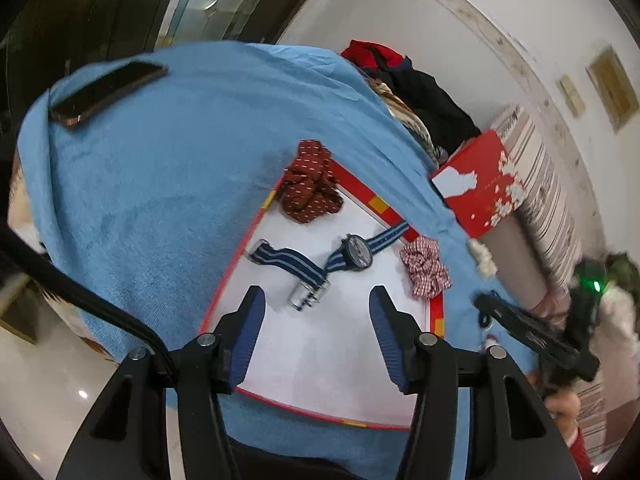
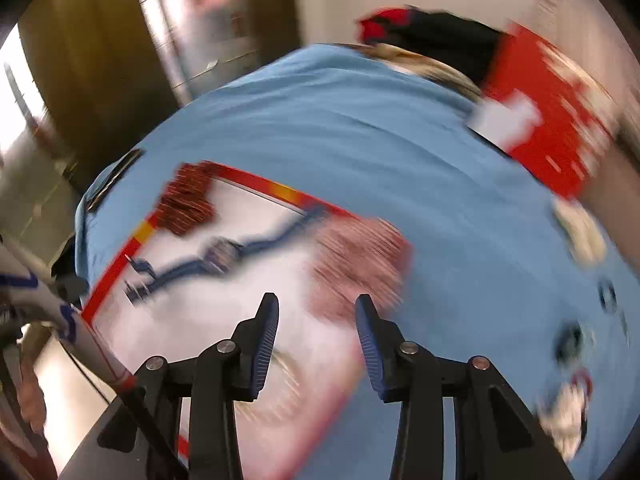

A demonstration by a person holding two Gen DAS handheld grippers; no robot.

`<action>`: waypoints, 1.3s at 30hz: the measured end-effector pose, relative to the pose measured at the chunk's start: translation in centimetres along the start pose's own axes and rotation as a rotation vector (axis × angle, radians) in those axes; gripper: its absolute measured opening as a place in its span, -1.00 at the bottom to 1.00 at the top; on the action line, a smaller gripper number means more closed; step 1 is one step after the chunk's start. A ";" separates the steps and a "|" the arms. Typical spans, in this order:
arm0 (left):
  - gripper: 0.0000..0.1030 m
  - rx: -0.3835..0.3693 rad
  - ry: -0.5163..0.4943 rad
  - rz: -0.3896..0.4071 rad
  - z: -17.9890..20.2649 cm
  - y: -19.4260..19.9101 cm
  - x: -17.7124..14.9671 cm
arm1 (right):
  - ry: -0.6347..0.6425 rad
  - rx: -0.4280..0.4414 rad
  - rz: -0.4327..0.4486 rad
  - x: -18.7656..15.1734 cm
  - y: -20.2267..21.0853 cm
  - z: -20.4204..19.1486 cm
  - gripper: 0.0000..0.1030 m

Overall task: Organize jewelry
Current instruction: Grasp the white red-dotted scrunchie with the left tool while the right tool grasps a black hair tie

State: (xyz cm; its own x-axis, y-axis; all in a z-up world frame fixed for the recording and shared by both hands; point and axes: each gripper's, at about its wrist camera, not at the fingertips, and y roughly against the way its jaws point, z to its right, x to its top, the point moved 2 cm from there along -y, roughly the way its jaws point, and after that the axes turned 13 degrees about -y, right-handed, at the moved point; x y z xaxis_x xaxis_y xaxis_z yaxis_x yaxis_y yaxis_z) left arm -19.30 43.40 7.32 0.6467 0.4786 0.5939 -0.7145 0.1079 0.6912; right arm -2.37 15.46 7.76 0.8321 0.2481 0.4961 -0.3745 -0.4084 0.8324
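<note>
While the left claw (image 1: 316,312) is hanging half open and empty above the white tray (image 1: 320,368), the watch (image 1: 357,255) is lying just ahead between a dark red scrunchie (image 1: 310,188) and a checked scrunchie (image 1: 426,266); I judge a pick is being prepared. From the blurred right view, the right claw (image 2: 316,320) is also standing open with nothing inside, near the checked scrunchie (image 2: 356,264), which is crowding the watch (image 2: 220,258).

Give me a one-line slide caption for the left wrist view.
Open left gripper above white tray holding striped-strap watch and two scrunchies.
</note>
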 end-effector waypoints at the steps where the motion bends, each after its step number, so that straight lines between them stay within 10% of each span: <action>1: 0.09 0.009 -0.015 -0.002 0.7 0.1 -0.1 | -0.046 -0.017 0.002 -1.1 1.0 2.6 -0.15; 17: 0.17 -0.096 -0.369 -0.198 22.0 -7.2 -4.2 | -0.576 -0.199 0.089 -15.5 13.4 29.4 -0.03; 39: 0.17 -0.303 -0.526 -0.458 42.4 -25.2 -7.5 | -0.686 -0.123 0.168 -16.6 11.5 35.0 -0.02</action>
State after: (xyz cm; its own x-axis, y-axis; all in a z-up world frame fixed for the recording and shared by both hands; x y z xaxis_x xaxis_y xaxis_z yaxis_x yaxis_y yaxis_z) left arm 5.21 0.15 2.88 0.8842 -0.1418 0.4450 -0.3367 0.4666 0.8179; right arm -6.23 -24.09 0.45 0.8137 -0.4339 0.3868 -0.5300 -0.2805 0.8003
